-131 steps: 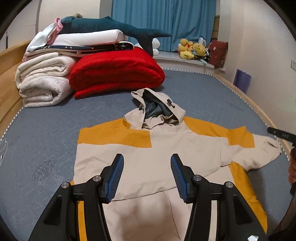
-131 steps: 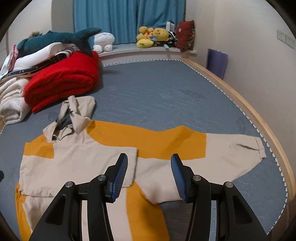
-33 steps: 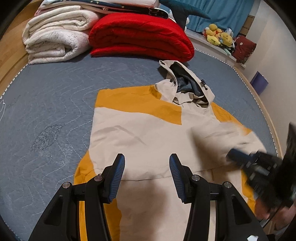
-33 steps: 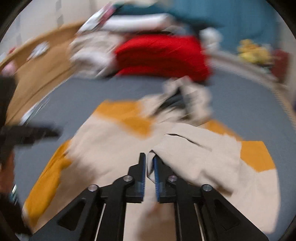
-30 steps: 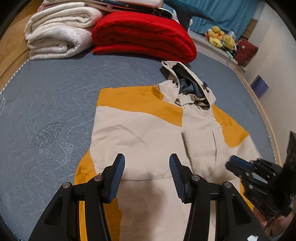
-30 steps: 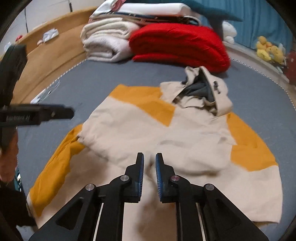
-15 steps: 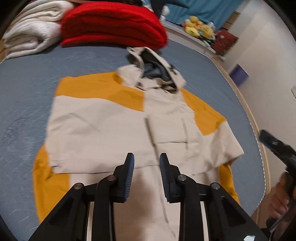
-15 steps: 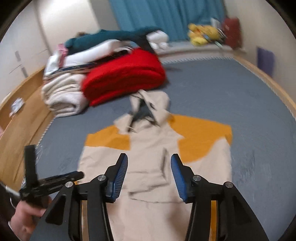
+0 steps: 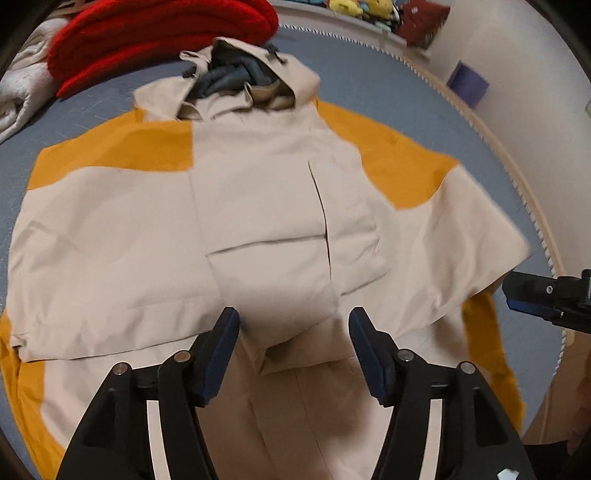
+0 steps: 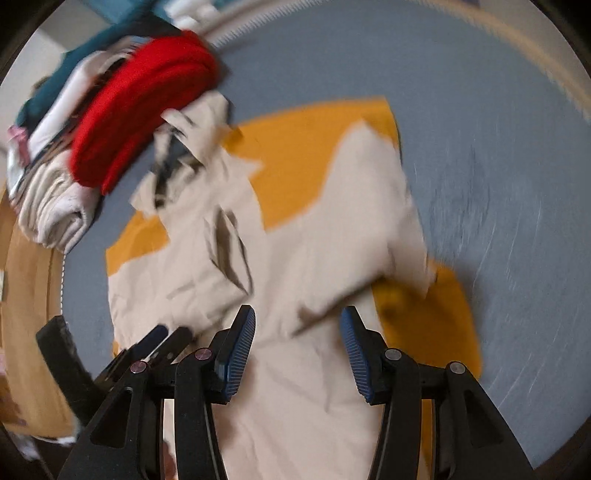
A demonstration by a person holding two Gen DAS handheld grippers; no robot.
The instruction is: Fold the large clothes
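Observation:
A beige and orange hooded jacket [image 9: 273, 206] lies flat on the grey-blue bed, hood away from me, both sleeves folded across the chest. My left gripper [image 9: 293, 343] is open and empty, just above the sleeve cuffs at the jacket's middle. My right gripper [image 10: 297, 343] is open and empty over the jacket's [image 10: 295, 258] lower part; this view is blurred by motion. The right gripper [image 9: 546, 299] also shows at the right edge of the left wrist view, and the left gripper [image 10: 155, 343] at the lower left of the right wrist view.
A folded red quilt [image 9: 155, 33] and white blankets [image 9: 22, 92] are stacked behind the hood. The wooden bed rim [image 9: 517, 177] runs along the right. Stuffed toys [image 9: 354, 5] and a purple box [image 9: 467, 83] stand by the far wall.
The right gripper laid the right sleeve across the chest, let go and opened. The left gripper narrowed, then opened wide again, and moved closer over the jacket. The right gripper is swinging.

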